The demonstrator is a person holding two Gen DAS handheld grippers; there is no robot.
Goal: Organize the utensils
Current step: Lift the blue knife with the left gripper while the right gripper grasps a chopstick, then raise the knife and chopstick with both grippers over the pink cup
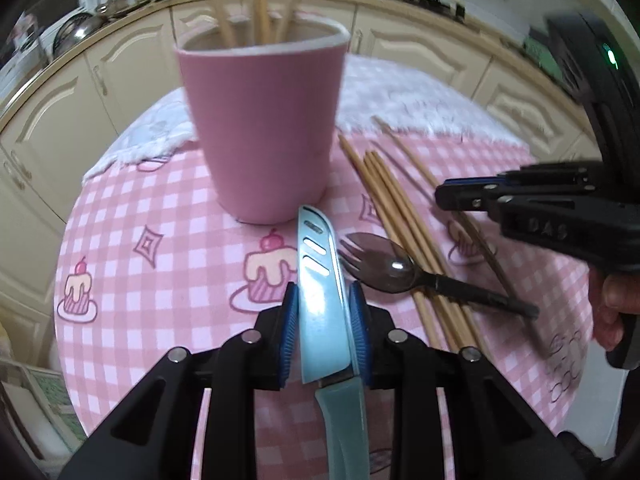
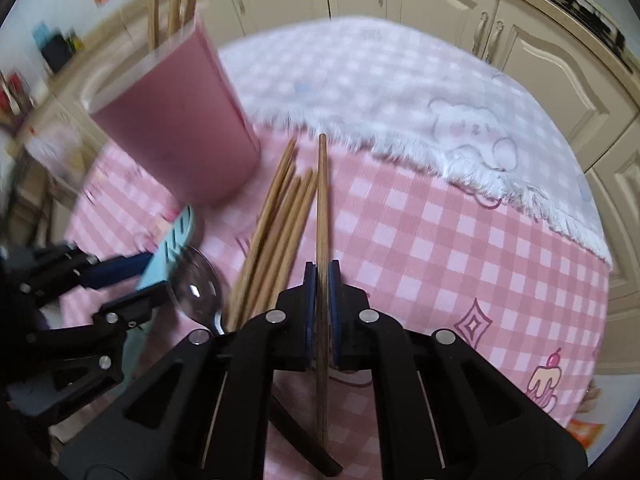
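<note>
- Tabletop (image 1: 168, 208): round, under a pink checked cloth with cupcake prints; I see a white fringed cloth (image 1: 400, 96) laid over its far part. Cream cabinet doors (image 1: 60, 120) curve behind it.
- Pink cup (image 1: 264, 128): upright on the checked cloth, near the edge of the white one. Three wooden chopsticks (image 1: 260, 4) stand in it, leaning apart.
- Left gripper (image 1: 326, 332): my blue-padded fingers (image 1: 290, 332) are clamped on the flat blade of a knife.
- Right gripper (image 2: 322, 312): fingers (image 2: 310, 312) pressed together on a single chopstick, with almost no gap between the pads. In the left wrist view a hand (image 1: 612, 312) grips its handle at the right edge.
- Knife (image 1: 320, 280): pale teal, slotted blade pointing toward the cup's base, handle trailing back under the gripper.
- Held chopstick (image 2: 322, 200): darker wood, running straight ahead from the right fingers, its tip toward the fringed cloth; whether it is clear of the cloth I cannot tell.
- Loose chopsticks (image 2: 276, 216): a bundle lying on the checked cloth just beside the held one, to the right of the cup.
- Spoon (image 1: 384, 268): dark translucent bowl, black handle, lying across the loose chopsticks just beside the knife blade.
- Fork (image 1: 352, 258): dark tines showing beside the spoon bowl, partly hidden by it.
</note>
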